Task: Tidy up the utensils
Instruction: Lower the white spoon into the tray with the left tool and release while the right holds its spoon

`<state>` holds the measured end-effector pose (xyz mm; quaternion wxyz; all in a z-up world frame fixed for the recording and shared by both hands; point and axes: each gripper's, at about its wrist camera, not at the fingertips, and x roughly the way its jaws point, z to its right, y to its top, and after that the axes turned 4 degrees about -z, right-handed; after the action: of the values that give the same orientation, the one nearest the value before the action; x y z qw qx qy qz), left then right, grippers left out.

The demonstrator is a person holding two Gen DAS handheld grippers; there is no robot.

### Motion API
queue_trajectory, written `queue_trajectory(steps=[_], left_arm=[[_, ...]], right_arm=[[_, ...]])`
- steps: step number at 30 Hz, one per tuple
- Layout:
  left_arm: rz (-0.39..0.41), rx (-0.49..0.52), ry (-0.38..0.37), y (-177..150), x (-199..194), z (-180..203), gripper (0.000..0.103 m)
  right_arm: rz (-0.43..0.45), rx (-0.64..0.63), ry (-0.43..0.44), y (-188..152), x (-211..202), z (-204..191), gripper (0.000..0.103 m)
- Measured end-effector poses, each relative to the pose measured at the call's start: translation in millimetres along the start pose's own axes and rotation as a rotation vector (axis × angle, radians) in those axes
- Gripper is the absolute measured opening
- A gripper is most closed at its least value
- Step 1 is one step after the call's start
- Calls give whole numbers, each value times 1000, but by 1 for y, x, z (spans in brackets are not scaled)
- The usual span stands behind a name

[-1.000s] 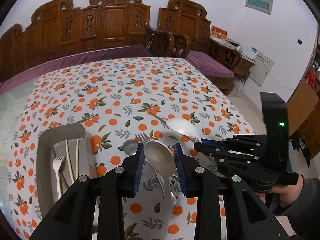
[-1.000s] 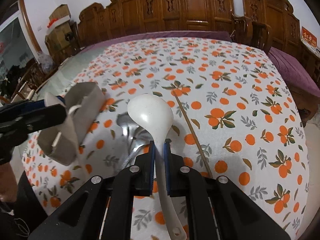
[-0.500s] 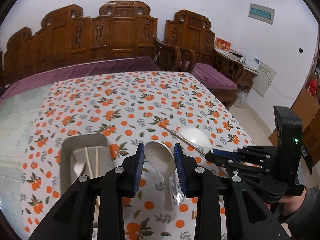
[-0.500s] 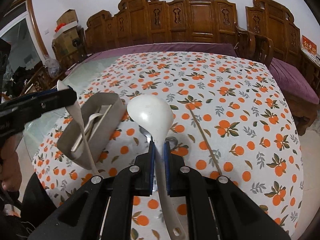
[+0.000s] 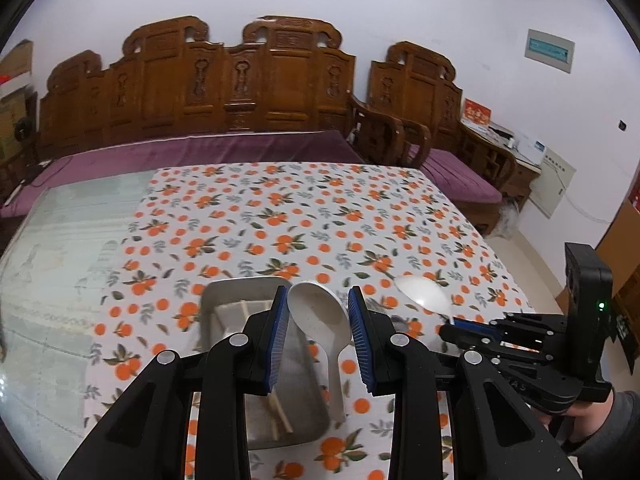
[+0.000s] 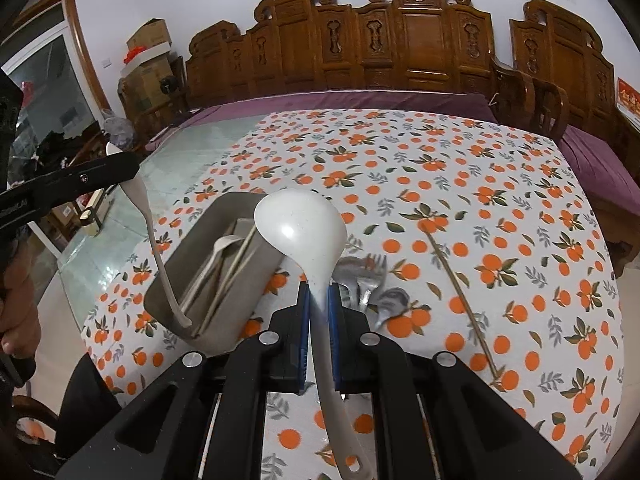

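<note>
Right gripper (image 6: 319, 300) clamps the ladle (image 6: 300, 228) by its neck, bowl raised; left gripper (image 5: 318, 332) pinches the spoon (image 5: 318, 314), handle dangling over the tray (image 6: 208, 248), likely for dropping in. Metal cutlery (image 6: 366, 284) lies beyond, right.

Lighting: even, bright indoor light; soft shadows.
Glare: highlight on the white ladle (image 6: 301, 227) bowl; sheen on the glass tabletop (image 5: 60, 248).
Blur: the tray (image 5: 240, 292) and nearby tablecloth smeared.
Distortion: fisheye bending, dark vignetted corners.
</note>
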<state>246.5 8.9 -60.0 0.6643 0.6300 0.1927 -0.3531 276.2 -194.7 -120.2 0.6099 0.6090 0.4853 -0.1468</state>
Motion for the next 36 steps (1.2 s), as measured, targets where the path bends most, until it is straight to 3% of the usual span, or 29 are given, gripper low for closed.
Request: queue_trajectory(steps=[7, 19, 36], left_arm=[[-17, -15, 39, -2, -1, -28, 28], [-146, -14, 90, -24, 35, -57, 28], [-220, -13, 107, -30, 83, -62, 29]], right_arm=[[-3, -10, 14, 4, 1, -16, 10], [-18, -18, 21, 2, 8, -26, 10], [-28, 4, 14, -2, 8, -15, 10]])
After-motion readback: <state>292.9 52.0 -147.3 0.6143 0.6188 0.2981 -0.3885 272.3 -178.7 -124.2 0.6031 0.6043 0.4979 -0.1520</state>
